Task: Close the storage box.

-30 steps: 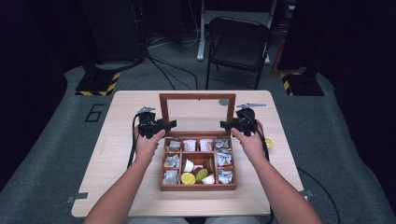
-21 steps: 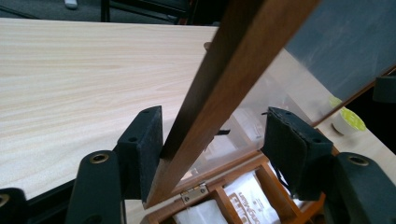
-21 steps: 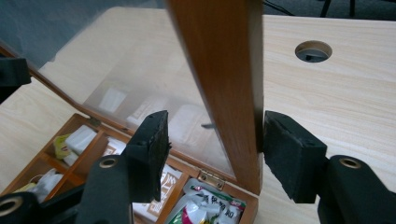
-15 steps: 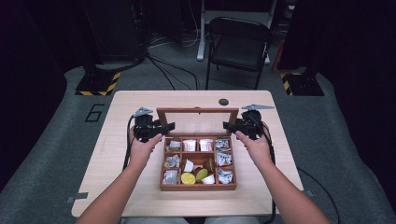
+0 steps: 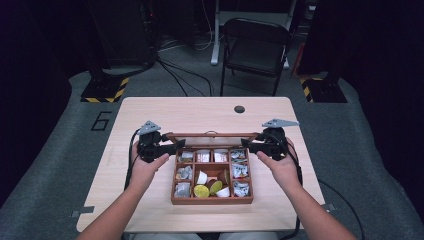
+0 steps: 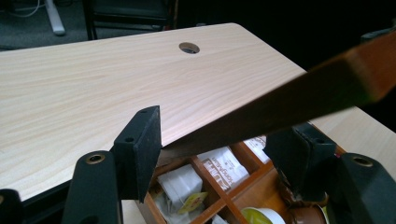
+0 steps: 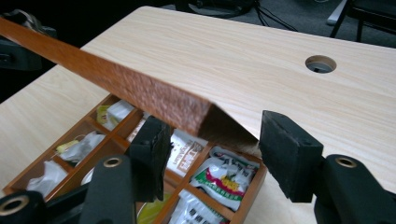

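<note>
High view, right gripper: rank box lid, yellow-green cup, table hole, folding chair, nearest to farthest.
From the right gripper:
1. box lid, right at its fingers, to its left.
2. yellow-green cup, in the box's front row, nearer the person.
3. table hole, toward the table's far edge; close to the cup's distance.
4. folding chair, on the floor beyond the table.

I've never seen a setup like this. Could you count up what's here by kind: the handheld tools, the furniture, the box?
Grippers: 2 (left gripper, right gripper)
Wooden box, lid partly lowered: 1
Table: 1
Folding chair: 1
Total: 5
The packets and small cups inside the box are too small to count reliably.
</note>
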`<state>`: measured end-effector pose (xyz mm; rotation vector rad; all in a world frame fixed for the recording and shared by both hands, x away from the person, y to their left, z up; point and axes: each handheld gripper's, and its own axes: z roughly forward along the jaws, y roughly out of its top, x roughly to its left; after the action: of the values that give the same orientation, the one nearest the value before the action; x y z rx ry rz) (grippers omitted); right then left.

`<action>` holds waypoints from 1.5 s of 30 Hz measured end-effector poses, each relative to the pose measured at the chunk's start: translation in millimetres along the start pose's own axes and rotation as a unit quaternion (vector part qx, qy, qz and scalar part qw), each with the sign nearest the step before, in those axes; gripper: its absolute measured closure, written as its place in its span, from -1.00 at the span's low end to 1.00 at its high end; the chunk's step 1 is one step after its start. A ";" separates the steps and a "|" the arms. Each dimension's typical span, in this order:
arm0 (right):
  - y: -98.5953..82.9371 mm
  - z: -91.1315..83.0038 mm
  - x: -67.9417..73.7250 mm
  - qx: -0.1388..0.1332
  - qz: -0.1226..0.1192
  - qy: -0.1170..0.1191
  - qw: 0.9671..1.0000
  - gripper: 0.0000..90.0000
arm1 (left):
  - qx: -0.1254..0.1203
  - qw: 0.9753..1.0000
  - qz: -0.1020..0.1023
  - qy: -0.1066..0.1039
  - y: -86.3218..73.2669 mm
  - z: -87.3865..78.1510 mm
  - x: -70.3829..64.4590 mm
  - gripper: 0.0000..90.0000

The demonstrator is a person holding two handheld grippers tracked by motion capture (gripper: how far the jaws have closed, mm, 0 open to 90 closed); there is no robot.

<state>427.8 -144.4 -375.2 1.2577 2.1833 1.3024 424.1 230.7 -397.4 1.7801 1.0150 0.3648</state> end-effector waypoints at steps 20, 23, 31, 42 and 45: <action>-16.9 -25.1 10.5 -0.009 -0.009 0.018 1.000 -0.01 | -0.016 0.999 0.021 -0.019 -12.4 -30.5 -16.5 -0.23; -20.8 -29.1 12.5 -0.009 -0.013 0.018 1.000 0.02 | -0.014 0.999 0.027 -0.018 -15.0 -35.9 -20.4 -0.22; -31.1 -35.9 17.2 -0.009 -0.022 0.020 1.000 0.10 | -0.015 0.999 0.028 -0.024 -24.6 -46.3 -26.3 -0.15; -56.4 -41.3 22.2 -0.003 -0.033 0.025 0.999 0.21 | -0.006 0.999 0.030 -0.029 -48.4 -53.2 -33.3 -0.09; -63.2 -41.6 23.0 -0.003 -0.026 0.029 0.999 0.21 | -0.003 0.999 0.032 -0.029 -53.8 -53.7 -34.6 -0.09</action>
<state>355.1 -161.9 -400.9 1.1683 2.2340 1.3398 343.3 244.4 -413.6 1.8100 0.9163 0.3542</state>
